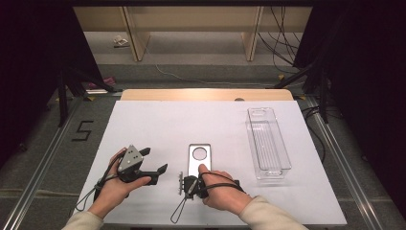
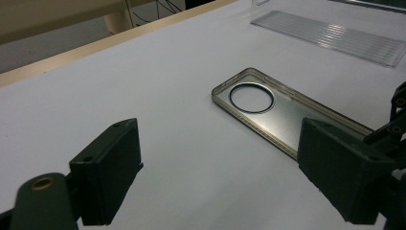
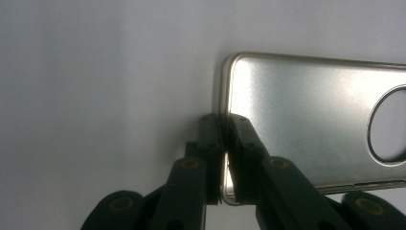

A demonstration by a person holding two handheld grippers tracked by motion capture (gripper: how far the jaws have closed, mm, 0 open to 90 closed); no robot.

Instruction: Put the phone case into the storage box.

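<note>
While right hand-held gripper [image 3: 224, 143] pinches phone case [image 3: 306, 120] edge, left hand-held gripper [image 2: 220, 177] gapes empty; white table [image 1: 158, 124].

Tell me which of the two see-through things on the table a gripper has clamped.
The phone case with the round camera hole: the right gripper pinches its end rim. The long clear tray lies apart, untouched.

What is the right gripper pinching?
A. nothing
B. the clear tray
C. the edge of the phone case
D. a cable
C: the right gripper has its jaws closed on the bottom rim of the phone case, far from the clear tray.
</note>
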